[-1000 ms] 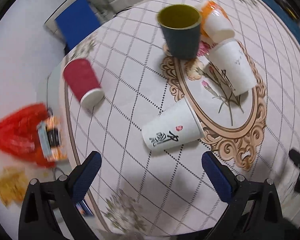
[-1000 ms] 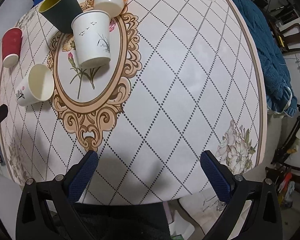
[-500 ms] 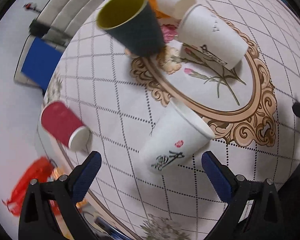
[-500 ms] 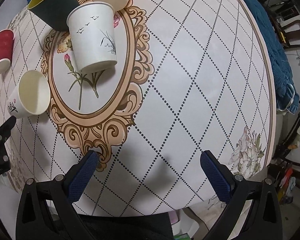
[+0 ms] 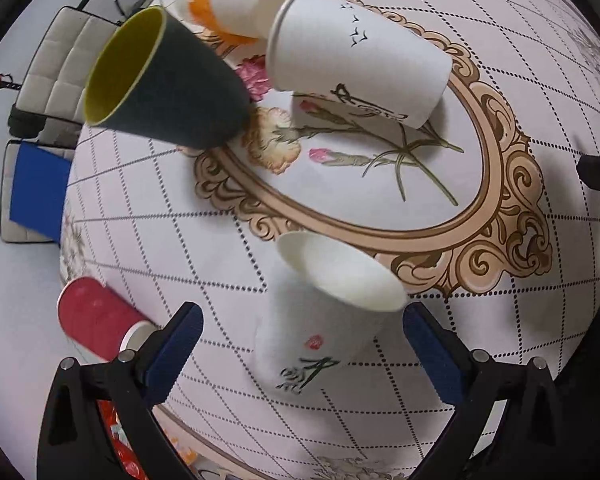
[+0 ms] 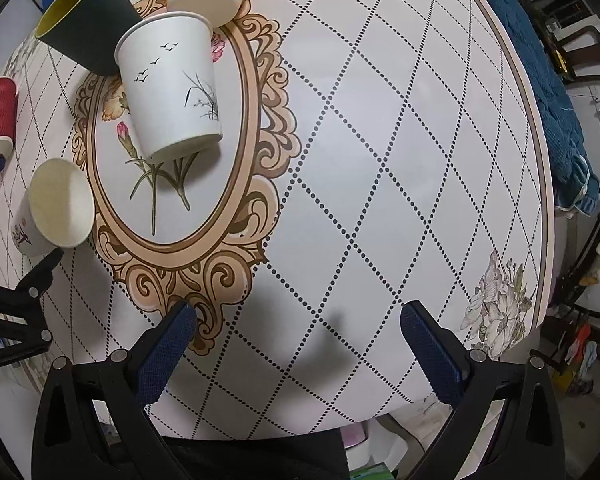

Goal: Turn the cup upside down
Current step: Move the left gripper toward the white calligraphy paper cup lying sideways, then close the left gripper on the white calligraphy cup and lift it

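A white paper cup with black writing and a red mark (image 5: 320, 320) stands upright, mouth up, on the patterned tablecloth; it also shows at the left of the right wrist view (image 6: 56, 208). My left gripper (image 5: 300, 344) is open, its blue pads on either side of this cup, not touching it. My right gripper (image 6: 298, 338) is open and empty above bare tablecloth near the table's front edge.
A dark green cup with yellow inside (image 5: 160, 84) stands mouth up. A white cup with birds (image 5: 356, 60), an orange-banded cup (image 5: 236, 8) and a red cup (image 5: 96, 320) stand mouth down. The round table's edge (image 6: 540, 160) curves along the right; a blue cloth (image 6: 552, 80) lies beyond.
My left gripper has moved in toward the white cup with writing, which now sits between its open fingers. My right gripper has moved slightly forward over the table.
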A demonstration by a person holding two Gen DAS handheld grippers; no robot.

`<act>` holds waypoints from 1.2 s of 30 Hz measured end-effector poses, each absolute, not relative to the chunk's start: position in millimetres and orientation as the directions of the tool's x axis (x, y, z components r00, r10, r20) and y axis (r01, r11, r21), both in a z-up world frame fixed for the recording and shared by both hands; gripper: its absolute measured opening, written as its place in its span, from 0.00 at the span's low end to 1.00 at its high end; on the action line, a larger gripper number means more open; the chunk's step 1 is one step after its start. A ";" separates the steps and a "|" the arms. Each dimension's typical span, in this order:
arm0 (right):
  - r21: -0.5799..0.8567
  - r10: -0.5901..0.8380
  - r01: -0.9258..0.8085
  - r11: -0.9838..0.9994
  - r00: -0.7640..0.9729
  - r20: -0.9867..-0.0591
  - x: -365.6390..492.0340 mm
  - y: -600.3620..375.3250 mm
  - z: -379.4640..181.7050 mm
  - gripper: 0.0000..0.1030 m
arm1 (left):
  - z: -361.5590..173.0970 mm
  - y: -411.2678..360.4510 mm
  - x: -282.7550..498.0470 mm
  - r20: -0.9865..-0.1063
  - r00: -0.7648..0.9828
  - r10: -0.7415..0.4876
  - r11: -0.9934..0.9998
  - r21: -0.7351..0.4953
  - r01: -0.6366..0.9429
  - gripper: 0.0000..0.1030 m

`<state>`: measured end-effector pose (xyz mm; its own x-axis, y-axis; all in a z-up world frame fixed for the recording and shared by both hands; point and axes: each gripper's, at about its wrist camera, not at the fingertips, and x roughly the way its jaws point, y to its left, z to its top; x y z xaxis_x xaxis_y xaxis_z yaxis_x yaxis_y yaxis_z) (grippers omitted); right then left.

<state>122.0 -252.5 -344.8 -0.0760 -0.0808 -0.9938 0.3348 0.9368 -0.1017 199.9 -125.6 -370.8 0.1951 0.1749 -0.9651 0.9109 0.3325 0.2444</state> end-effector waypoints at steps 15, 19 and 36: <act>-0.103 -0.083 0.341 0.934 -0.072 -0.994 115.7 -254.1 -345.5 1.00 | -384.0 -125.7 209.9 -0.985 0.111 0.135 0.372 0.154 0.915 0.66; -0.103 -0.084 0.340 0.935 -0.069 -0.994 113.0 -251.7 -344.6 1.00 | -383.8 -120.7 216.3 -0.987 0.095 0.130 0.443 0.143 0.885 0.65; -0.081 -0.074 0.322 0.943 -0.033 -0.997 104.2 -240.5 -333.2 1.00 | -367.7 -69.7 219.2 -0.995 -0.078 0.066 0.804 0.007 0.595 0.65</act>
